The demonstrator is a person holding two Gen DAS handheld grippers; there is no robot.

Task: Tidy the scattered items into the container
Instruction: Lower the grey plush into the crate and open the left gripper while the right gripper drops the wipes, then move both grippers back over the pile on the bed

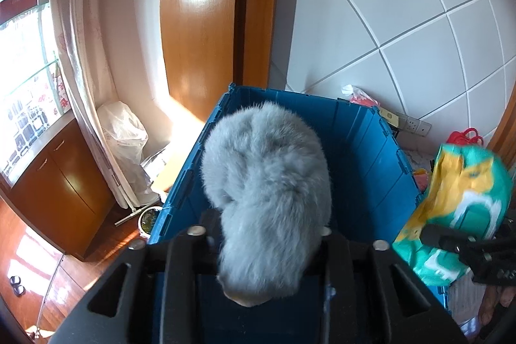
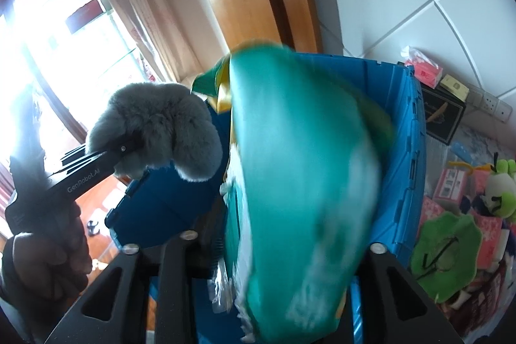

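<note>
Holding a grey fluffy toy (image 1: 264, 182) over the blue crate (image 1: 364, 150), the left gripper (image 1: 267, 234) should open once inside; the right gripper (image 2: 283, 247) clamps a teal packet (image 2: 300, 182) at the crate's right rim; move it inward first.

A: Classify the location.

B: Domestic interior, a lived-in room of a home. My views show a window (image 1: 22, 60) with a pale curtain (image 1: 84, 54), a varnished wooden door (image 1: 196, 21), white wall tiles (image 1: 403, 21) and reddish wood flooring (image 1: 35, 273).

A: Supporting items?

B: A low wooden cabinet (image 1: 61, 182) under the window, a crumpled plastic bag (image 1: 124, 134) in the corner and wall sockets (image 2: 493, 107). Beside the blue storage crate (image 2: 409, 150) lie household goods: a pink tissue pack (image 2: 421, 66), a green-and-white plush toy (image 2: 498, 191), a green leaf-shaped dish (image 2: 448, 250) and small pink boxes (image 2: 450, 184).
</note>
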